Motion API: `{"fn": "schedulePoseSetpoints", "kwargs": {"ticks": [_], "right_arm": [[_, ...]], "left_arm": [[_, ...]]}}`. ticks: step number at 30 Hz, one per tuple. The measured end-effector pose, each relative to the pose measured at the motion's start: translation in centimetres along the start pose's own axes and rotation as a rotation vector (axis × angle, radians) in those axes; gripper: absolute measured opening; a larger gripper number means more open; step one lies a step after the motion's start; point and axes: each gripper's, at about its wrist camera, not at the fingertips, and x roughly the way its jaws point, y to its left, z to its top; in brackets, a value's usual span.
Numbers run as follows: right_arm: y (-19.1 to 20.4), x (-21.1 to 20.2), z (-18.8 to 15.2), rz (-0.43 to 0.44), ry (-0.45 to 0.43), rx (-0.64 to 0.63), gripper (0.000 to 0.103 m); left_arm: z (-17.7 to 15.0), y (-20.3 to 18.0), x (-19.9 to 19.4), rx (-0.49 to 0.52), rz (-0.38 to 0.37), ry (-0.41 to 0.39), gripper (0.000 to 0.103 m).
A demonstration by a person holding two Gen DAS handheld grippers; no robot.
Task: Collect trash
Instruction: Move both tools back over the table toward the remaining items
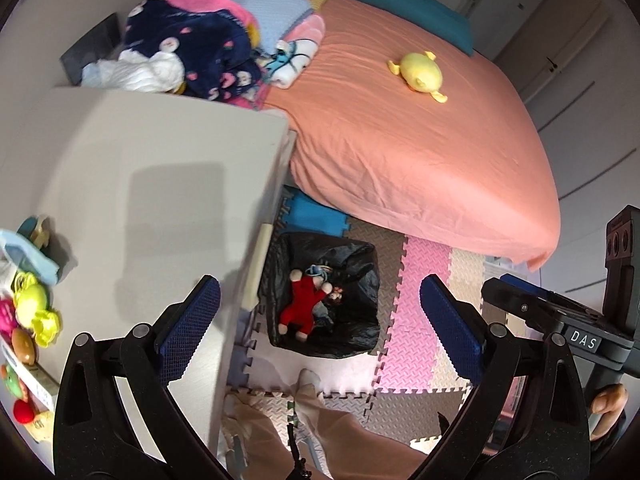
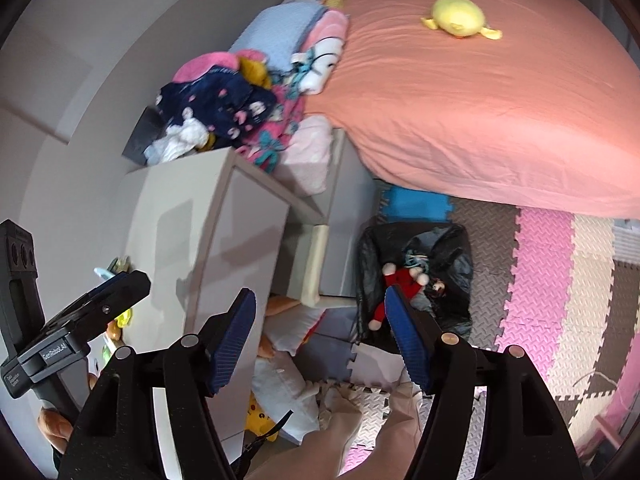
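Both tongs, left (image 1: 320,332) and right (image 2: 320,336), gape wide and empty above the black trash bag (image 1: 360,272) at lower centre; best descend squarely over the next item before squeezing.

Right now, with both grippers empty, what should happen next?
Probably swing the open left hand-held gripper toward the toys at the cabinet's edge: the bin already holds a red doll, and the right hand-held gripper hangs open above it.
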Motion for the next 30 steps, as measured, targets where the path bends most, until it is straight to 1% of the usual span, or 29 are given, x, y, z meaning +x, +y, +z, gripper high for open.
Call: {"fn": "schedulePoseSetpoints", "kwargs": {"ticks": [5,11,18,25,28,30], "right_arm": [[3.9,1.3,0.0,0.041,0.024,-0.078,0.068],[9.5,3.7,-0.4,0.087,0.074,-0.179,0.068],[16.5,5.9,-1.9,0.143,0.139,-0.324,0.068],[23.7,8.3,-4.8,0.196,0.222,-0.493,0.068],[26.1,9.4,-6.0,0.213,0.257,-0.555,0.068],[27.3,9.8,-6.7,0.222,0.276,-0.587,0.068]], "left_arm": [[-1.2,3.4,-1.1,-0.066,0.038,-0.006,0.097],[-3.1,8.9,-3.2,-0.169,0.092,-0.026,0.097],[-7.0,15.0,-6.8,-0.311,0.164,-0.067,0.097],[-12.8,20.6,-10.1,-0.516,0.266,-0.11,0.097],[-15.3,22.5,-11.0,-0.624,0.291,-0.112,0.097],[-17.1,23.8,-11.5,-0.719,0.298,-0.116,0.097]]}}
